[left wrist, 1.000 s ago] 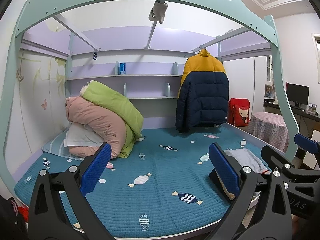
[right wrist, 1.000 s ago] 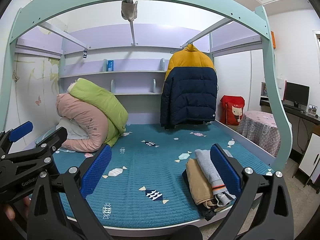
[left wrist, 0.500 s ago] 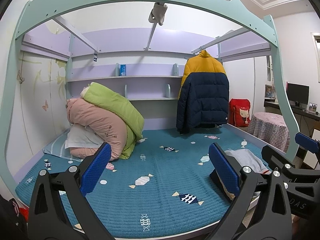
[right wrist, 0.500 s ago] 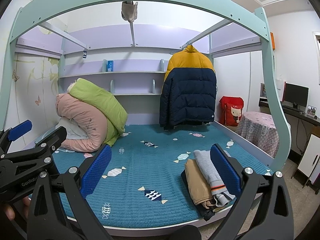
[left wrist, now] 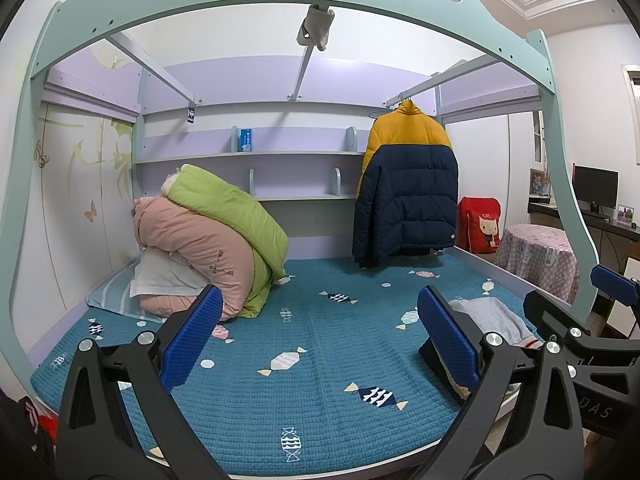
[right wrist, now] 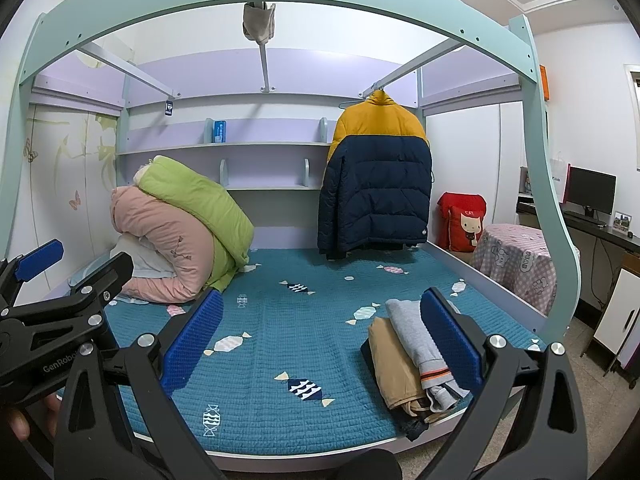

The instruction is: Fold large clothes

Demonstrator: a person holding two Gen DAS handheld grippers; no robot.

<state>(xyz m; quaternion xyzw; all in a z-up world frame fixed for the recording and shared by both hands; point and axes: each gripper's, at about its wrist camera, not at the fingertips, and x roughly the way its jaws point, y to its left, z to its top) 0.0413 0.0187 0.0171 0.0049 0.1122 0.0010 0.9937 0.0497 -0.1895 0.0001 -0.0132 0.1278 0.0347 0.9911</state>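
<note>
Hovering side by side at the foot of the bed [right wrist: 280, 420], both grippers face the far wall with nothing in them. The left gripper [left wrist: 318, 340] has its blue-padded jaws spread wide apart over the teal quilted cover, and the right gripper [right wrist: 320, 340] holds its jaws just as wide, also gripping nothing. In the right wrist view the left tool shows at the left edge, with a bit of the person's hand [right wrist: 24, 420] under it.

A small stack of folded clothes [right wrist: 412, 360] lies on the bed's near right corner: a tan piece, a grey sweatshirt with an orange stripe at the hem on top of it, and something dark underneath, its edge hanging a little past the mattress. From the left wrist view only the grey top of the stack [left wrist: 492, 316] shows behind the right pad.

A large puffer jacket [right wrist: 376, 176], yellow on the shoulders and navy below, hangs from a rail of the upper bunk frame at the far right of the bed, its hem just above the mattress. Well apart from it, at the far left, rolled quilts [right wrist: 180, 224] in pink and green are piled on a white pillow. Beside the bed on the right stand a red cushion [right wrist: 462, 220] and a small round table [right wrist: 516, 260] with a checked cloth.
</note>
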